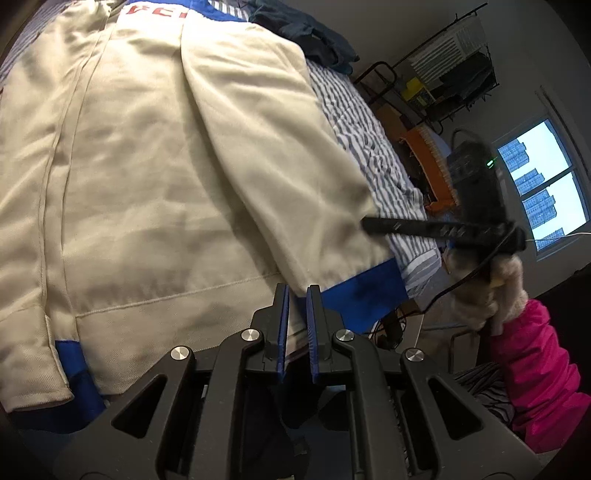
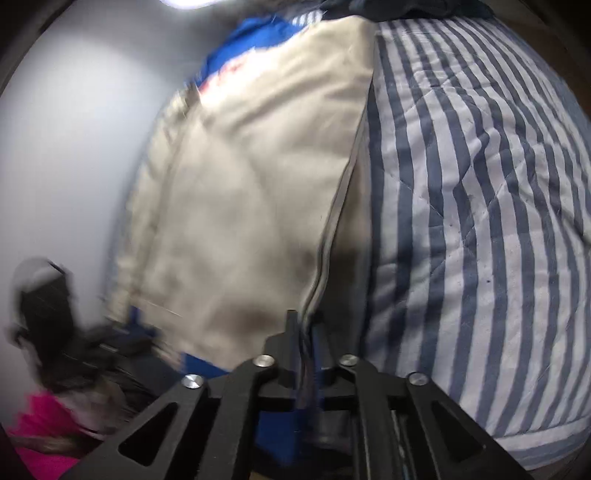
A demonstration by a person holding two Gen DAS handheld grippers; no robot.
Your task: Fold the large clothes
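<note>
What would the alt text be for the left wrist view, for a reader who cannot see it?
A cream jacket with blue trim lies spread on a striped quilt, one sleeve folded across its body. The left gripper, jaws nearly closed, sits at the jacket's blue hem. At right, a hand in a fuzzy cuff and pink sleeve holds the right gripper near the sleeve edge.

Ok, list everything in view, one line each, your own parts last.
jacket: one, cream with blue hem and cuffs, spread on the quilt.
quilt: one, blue-and-white striped, under the jacket.
dark clothes: one heap, navy, far end of the quilt.
rack: one, black, by the far wall.
window: one, bright, right wall.
sleeve: one, pink, on the right arm.
left tongs: black with blue pads, nearly shut at the jacket's hem.
right tongs: black, closed on the jacket's zip edge.
</note>
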